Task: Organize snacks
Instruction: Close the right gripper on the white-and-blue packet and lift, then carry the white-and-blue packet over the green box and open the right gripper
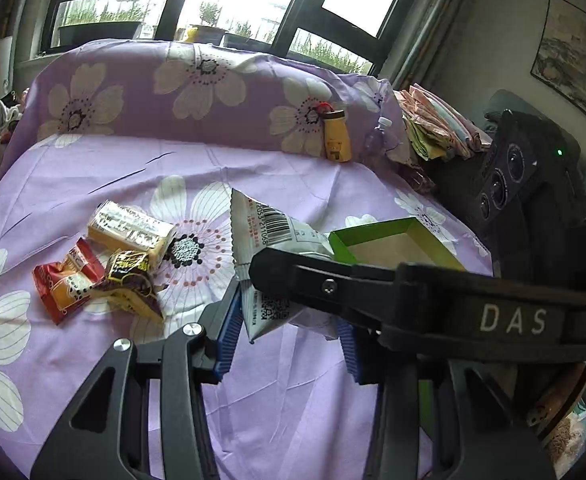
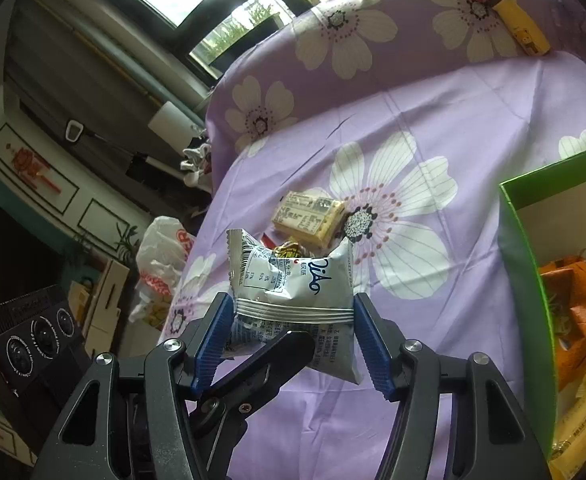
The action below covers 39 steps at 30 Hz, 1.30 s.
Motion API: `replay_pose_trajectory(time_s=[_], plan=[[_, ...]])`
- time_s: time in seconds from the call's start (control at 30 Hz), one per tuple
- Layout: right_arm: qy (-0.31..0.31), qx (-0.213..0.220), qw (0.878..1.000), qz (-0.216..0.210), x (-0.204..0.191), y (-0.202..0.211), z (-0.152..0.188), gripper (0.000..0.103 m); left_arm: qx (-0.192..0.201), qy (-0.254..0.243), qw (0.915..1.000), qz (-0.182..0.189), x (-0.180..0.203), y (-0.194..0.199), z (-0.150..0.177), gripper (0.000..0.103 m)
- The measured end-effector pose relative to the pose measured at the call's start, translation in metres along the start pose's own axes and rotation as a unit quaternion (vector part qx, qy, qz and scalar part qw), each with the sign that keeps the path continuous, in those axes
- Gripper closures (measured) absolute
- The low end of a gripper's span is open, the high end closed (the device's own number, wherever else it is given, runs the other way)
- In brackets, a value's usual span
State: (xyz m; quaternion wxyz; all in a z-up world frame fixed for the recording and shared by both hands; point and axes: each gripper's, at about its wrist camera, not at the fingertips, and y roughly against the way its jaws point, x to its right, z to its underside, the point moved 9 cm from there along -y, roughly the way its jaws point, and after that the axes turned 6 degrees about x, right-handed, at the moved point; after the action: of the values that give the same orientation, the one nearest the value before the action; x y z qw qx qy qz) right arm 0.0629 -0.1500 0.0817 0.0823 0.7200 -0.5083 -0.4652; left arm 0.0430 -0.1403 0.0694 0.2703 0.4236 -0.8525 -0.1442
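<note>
The white packet [image 1: 261,232] is sitting between the blue pads of the left gripper [image 1: 289,336]; whether those pads are clamping it cannot be told. The right gripper [image 2: 293,340] is pinching the same packet by its edges, above the floral cloth [image 1: 285,392]. The step in hand is probably a handover. Next, one gripper should let go, and the other should carry the packet into the green box [image 2: 521,248].

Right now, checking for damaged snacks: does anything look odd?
The white snack packet is crumpled, squeezed in midair between the right tongs, while the left tongs crowd around the same packet.
</note>
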Motion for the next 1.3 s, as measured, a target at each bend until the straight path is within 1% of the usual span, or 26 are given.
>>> replay_pose_trajectory(time_s=[0.2, 0.37, 0.43, 0.5, 0.6, 0.7, 0.83, 0.93, 1.1, 1.2, 1.27, 1.3], plan=[[-0.033, 0.048, 0.998, 0.010, 0.029, 0.042, -0.022, 0.039, 0.005, -0.046, 0.9987, 0.023, 0.051, -0.017, -0.012, 0.061], [-0.074, 0.086, 0.993, 0.030, 0.064, 0.076, -0.034, 0.039, -0.011, -0.069, 0.9958, 0.059, 0.091, -0.040, -0.012, 0.060], [-0.089, 0.098, 0.990, 0.039, 0.078, 0.087, -0.037, 0.039, -0.010, -0.081, 0.9937, 0.077, 0.106, -0.048, -0.011, 0.060], [-0.103, 0.107, 0.988, 0.046, 0.090, 0.096, -0.038, 0.039, -0.014, -0.080, 0.9921, 0.095, 0.117, -0.057, -0.010, 0.060], [-0.120, 0.118, 0.983, 0.075, 0.108, 0.105, -0.039, 0.039, -0.030, -0.068, 0.9903, 0.117, 0.130, -0.073, -0.003, 0.061], [-0.147, 0.122, 0.977, 0.091, 0.129, 0.111, -0.037, 0.039, -0.051, -0.058, 0.9879, 0.135, 0.141, -0.087, 0.005, 0.061], [-0.167, 0.122, 0.970, 0.131, 0.152, 0.118, -0.034, 0.039, -0.087, -0.034, 0.9822, 0.163, 0.152, -0.105, 0.017, 0.060], [-0.174, 0.119, 0.966, 0.153, 0.164, 0.121, -0.032, 0.039, -0.100, -0.025, 0.9804, 0.168, 0.158, -0.111, 0.023, 0.060], [-0.188, 0.108, 0.961, 0.173, 0.178, 0.122, -0.027, 0.039, -0.118, -0.024, 0.9782, 0.170, 0.163, -0.116, 0.032, 0.060], [-0.190, 0.106, 0.958, 0.187, 0.182, 0.123, -0.025, 0.039, -0.121, -0.027, 0.9773, 0.172, 0.166, -0.113, 0.034, 0.055], [-0.192, 0.105, 0.956, 0.195, 0.184, 0.124, -0.025, 0.038, -0.116, -0.026, 0.9775, 0.174, 0.165, -0.108, 0.033, 0.046], [-0.193, 0.108, 0.955, 0.197, 0.185, 0.126, -0.025, 0.038, -0.112, -0.026, 0.9784, 0.172, 0.163, -0.105, 0.032, 0.042]])
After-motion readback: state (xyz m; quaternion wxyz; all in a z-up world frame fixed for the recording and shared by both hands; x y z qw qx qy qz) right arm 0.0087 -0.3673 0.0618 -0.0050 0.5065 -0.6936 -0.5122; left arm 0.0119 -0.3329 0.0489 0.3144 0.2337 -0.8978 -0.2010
